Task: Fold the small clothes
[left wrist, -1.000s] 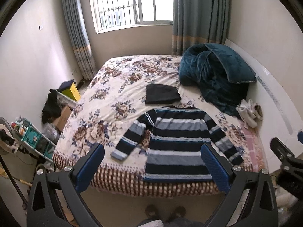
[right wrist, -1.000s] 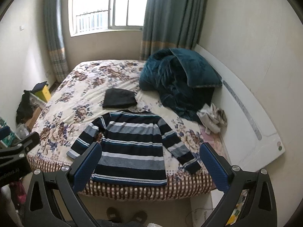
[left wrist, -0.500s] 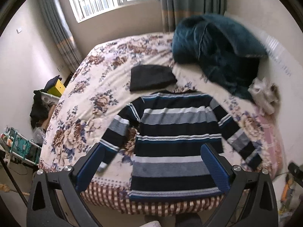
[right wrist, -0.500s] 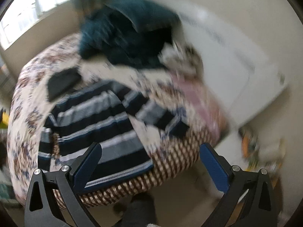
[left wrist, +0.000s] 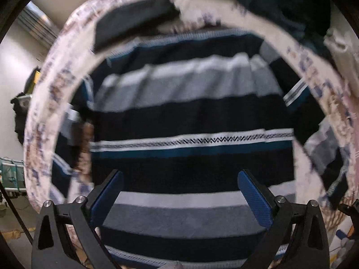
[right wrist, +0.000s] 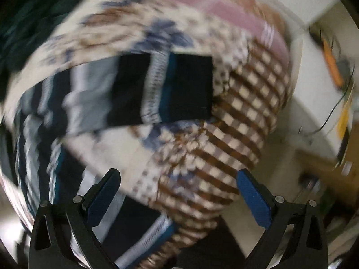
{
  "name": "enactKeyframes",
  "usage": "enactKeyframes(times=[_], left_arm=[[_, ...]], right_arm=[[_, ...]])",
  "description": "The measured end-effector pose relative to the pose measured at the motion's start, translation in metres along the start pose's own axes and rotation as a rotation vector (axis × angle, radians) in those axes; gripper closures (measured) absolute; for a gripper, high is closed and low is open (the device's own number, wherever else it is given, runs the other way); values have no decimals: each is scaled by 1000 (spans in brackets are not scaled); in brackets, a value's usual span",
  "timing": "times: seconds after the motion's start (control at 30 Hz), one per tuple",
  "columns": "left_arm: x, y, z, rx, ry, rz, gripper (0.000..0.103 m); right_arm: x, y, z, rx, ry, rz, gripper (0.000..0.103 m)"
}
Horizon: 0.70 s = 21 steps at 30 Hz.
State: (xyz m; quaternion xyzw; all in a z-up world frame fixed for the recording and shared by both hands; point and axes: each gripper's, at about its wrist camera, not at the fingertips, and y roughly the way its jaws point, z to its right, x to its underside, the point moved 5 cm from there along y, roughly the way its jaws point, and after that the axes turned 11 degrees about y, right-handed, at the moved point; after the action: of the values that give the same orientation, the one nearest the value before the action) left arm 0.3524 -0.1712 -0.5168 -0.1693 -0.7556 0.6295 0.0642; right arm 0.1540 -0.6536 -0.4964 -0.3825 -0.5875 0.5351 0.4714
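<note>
Hovering over a striped sweater (left wrist: 193, 116) spread flat on the floral bed (right wrist: 170, 148), we hold both grippers' fingers (left wrist: 254, 198) released, empty.

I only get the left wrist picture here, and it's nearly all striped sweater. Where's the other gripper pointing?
Observer: The right gripper faces the striped sweater's right sleeve end, lying flat near the corner of the bed.
Operator: Is it holding that sleeve?
Observer: No. Its jaws stand wide apart with nothing between them.
Operator: What's past the bed on that side?
Observer: Bare floor, then blurred clutter with something orange by the wall.
Operator: Does the bedcover look the same there?
Observer: The hanging edge shows a brown and cream check; a pink band runs across the top.
</note>
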Motion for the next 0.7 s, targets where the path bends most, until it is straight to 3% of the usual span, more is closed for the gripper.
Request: enactKeyframes(times=[0.17, 0.23, 0.27, 0.33, 0.43, 0.5, 0.57, 0.7], left_arm=[[-10, 68, 20, 0, 17, -90, 0], [-14, 85, 25, 4, 26, -101, 0], [-16, 90, 28, 5, 31, -101, 0], [-20, 98, 30, 3, 42, -101, 0], [-28, 106, 28, 9, 41, -93, 0], [-31, 107, 22, 15, 32, -82, 0], [-35, 106, 10, 9, 22, -72, 0], [-34, 101, -31, -27, -23, -66, 0]], right_arm=[[-25, 72, 32, -92, 310, -48, 1], [-31, 81, 40, -190, 427, -3, 16], [-33, 85, 42, -255, 491, 28, 20], [-36, 88, 41, -306, 549, 86, 25], [-35, 95, 32, -295, 596, 170, 35], [-30, 94, 20, -198, 586, 222, 51], [-26, 84, -1, -101, 519, 262, 86], [-6, 42, -79, -59, 235, 376, 89]])
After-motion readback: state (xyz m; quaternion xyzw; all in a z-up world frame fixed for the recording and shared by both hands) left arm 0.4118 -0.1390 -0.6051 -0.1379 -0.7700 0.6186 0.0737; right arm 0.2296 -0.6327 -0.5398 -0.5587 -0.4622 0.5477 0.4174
